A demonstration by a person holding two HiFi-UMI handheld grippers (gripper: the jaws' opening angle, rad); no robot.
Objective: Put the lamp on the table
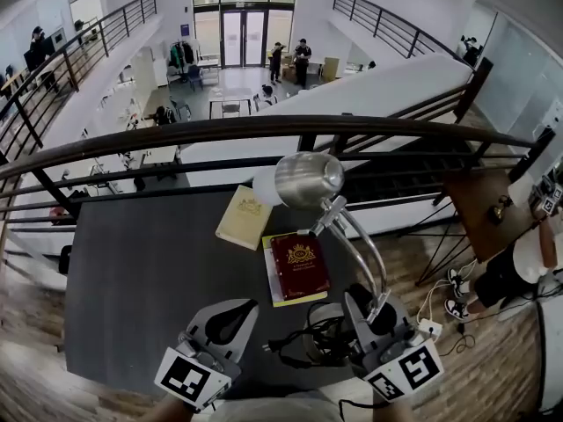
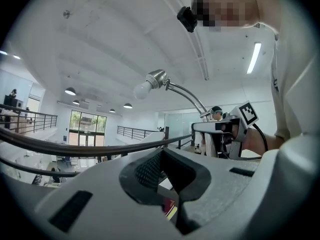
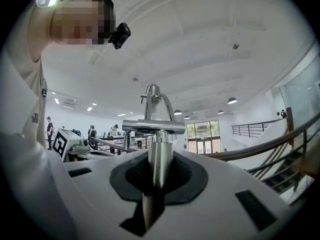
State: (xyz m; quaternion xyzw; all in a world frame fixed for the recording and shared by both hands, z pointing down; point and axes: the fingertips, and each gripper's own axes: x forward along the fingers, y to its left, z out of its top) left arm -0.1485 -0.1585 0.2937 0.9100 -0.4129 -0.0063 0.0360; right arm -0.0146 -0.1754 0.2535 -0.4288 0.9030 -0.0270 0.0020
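The lamp [image 1: 308, 180], stem gripped in the right tool [image 1: 369, 310], arches forward from it above the bench [image 1: 132, 280], bulb facing left; the left tool [image 1: 230, 316] is closed and empty.

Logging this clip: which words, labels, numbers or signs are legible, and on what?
None is legible.
Dark red book: gold crest and print, too small to read.
Tan book: gold emblem, too small to read.
Black-and-white marker cubes: square patterns only, no letters.
Silver desk lamp: no print visible.
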